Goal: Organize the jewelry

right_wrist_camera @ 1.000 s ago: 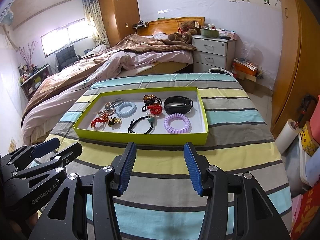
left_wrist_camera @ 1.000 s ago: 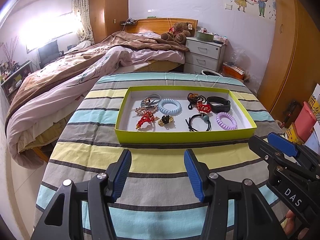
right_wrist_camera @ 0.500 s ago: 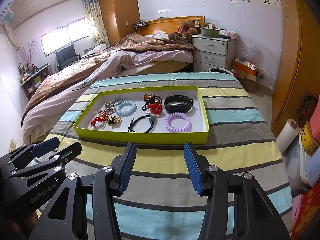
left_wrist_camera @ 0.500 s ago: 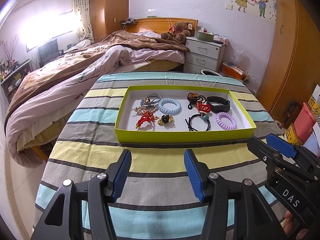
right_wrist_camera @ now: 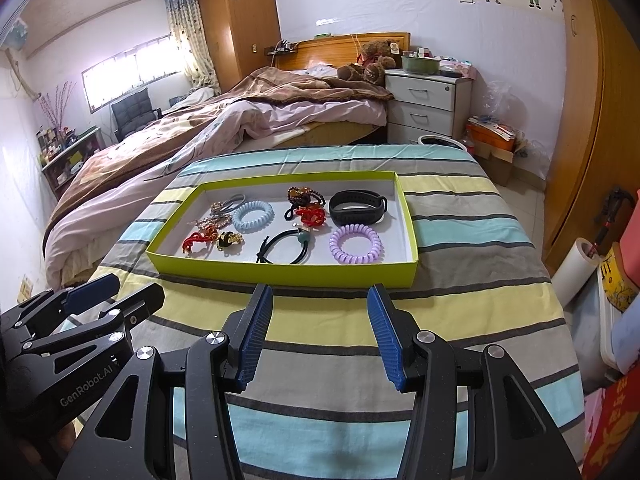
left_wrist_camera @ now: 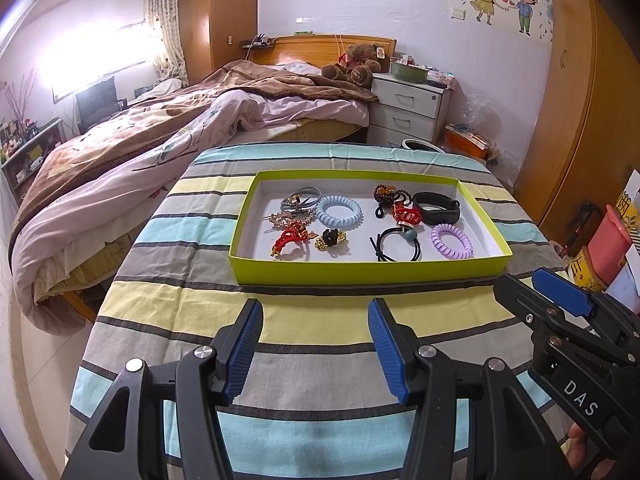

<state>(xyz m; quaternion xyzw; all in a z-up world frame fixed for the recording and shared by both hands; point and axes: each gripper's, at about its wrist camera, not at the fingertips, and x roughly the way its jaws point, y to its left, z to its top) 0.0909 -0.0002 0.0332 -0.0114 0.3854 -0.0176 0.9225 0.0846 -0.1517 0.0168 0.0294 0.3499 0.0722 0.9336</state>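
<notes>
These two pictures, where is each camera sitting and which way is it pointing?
Left wrist view: sits on the left gripper, looking forward and down over the striped table at the green tray; the right gripper and a fingertip show at right.
Right wrist view: sits on the right gripper, aimed likewise at the tray; the left gripper shows at left.
Both share the tray of hair ties, the bed and open, empty jaws.

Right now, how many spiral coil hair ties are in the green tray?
2. The light blue coil tie lies left of centre toward the back of the green tray; the purple coil tie lies at the front right. None seems hidden.
</notes>
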